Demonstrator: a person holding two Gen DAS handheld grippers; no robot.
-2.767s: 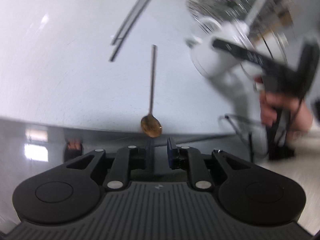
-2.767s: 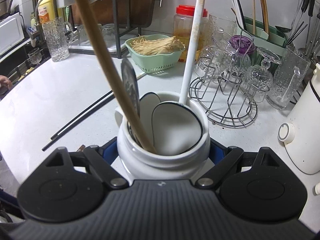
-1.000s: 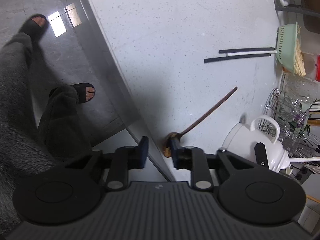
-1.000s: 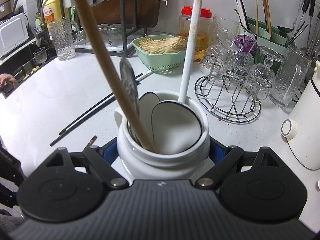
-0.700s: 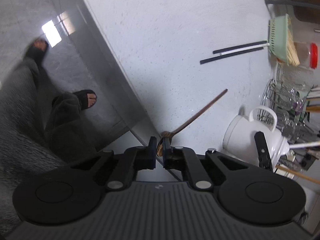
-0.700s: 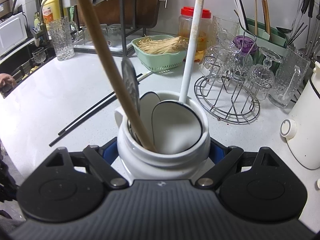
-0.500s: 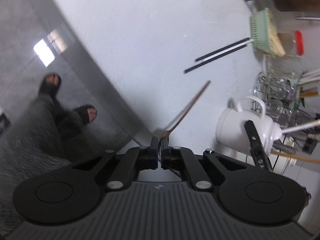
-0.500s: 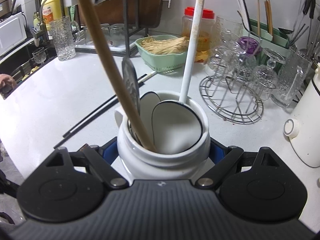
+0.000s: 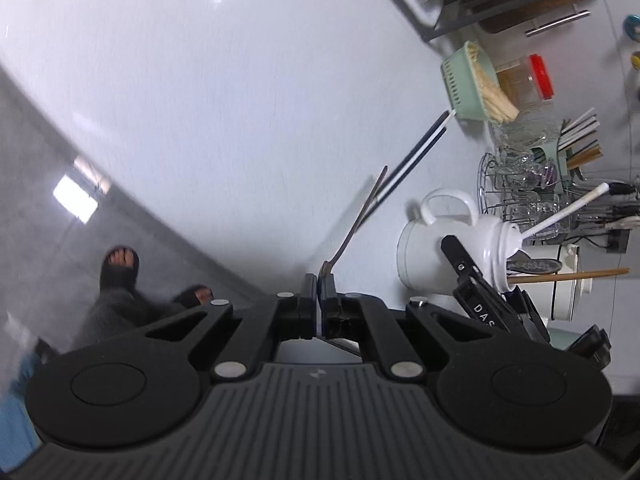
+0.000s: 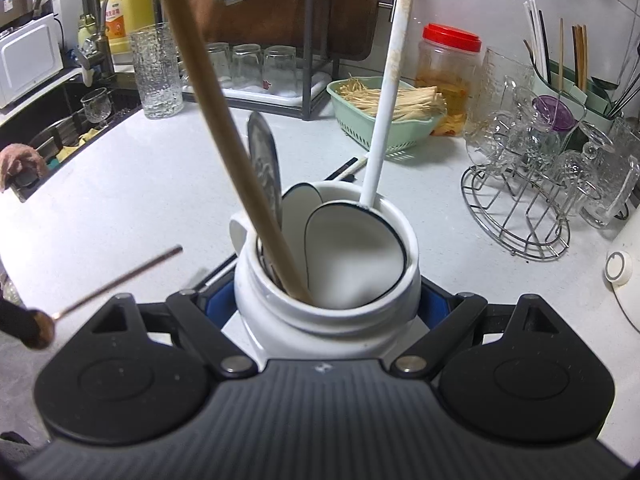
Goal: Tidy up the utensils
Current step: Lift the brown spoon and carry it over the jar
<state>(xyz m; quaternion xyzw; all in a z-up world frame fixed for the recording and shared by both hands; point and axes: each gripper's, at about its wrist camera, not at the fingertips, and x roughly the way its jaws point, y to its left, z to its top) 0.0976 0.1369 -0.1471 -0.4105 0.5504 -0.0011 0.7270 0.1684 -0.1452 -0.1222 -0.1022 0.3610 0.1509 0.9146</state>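
My left gripper (image 9: 319, 282) is shut on the bowl of a thin bronze spoon (image 9: 356, 220), held above the white counter (image 9: 240, 100) with its handle pointing away. In the right wrist view the same spoon (image 10: 116, 280) hangs at the lower left. My right gripper (image 10: 324, 300) is shut on a white ceramic jar (image 10: 320, 320), blue pads pressed on both sides. The jar (image 9: 436, 256) holds a wooden-handled utensil (image 10: 224, 132), a white ladle (image 10: 384, 92) and a metal spatula (image 10: 262, 160). Two black chopsticks (image 9: 412, 160) lie on the counter beyond the spoon.
A green basket (image 10: 384, 120), a red-lidded jar (image 10: 448, 68) and a wire rack of glasses (image 10: 532, 200) stand at the back. A white kettle (image 10: 624, 272) is on the right, a sink (image 10: 60, 136) on the left. A person's sandalled feet (image 9: 120, 268) show below the counter edge (image 9: 200, 236).
My left gripper closed on the spoon's bowl at the counter edge, lifted it off and rolled. The right gripper, still holding the jar, shifted sideways a little.
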